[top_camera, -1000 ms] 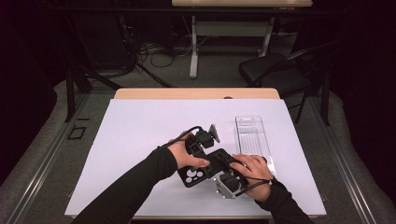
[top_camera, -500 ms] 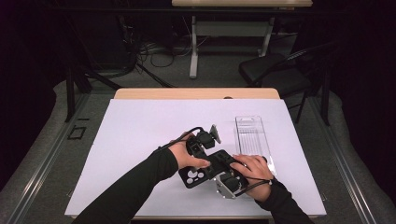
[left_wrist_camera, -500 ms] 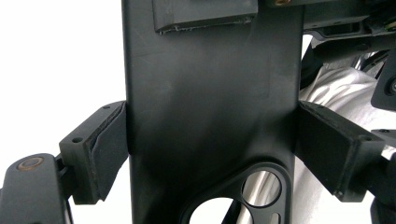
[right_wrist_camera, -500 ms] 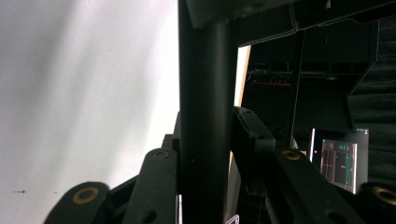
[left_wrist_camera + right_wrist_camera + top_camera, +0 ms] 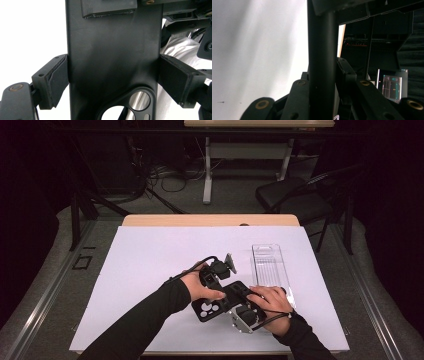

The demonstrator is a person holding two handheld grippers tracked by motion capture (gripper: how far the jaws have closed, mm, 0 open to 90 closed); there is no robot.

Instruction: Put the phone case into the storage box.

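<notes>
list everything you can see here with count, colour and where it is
flat black plastic phone case with round camera cutouts: 1, black, front middle of the table, between both grippers
clear ribbed plastic tray: 1, transparent, right side of the table
white table sheet: 1, white, over the tabletop
black chair: 1, black, behind the table
left gripper: 1, black, pads pressed on the case's two long edges
right gripper: 1, black, jaws just closing across the case's thin edge
</notes>
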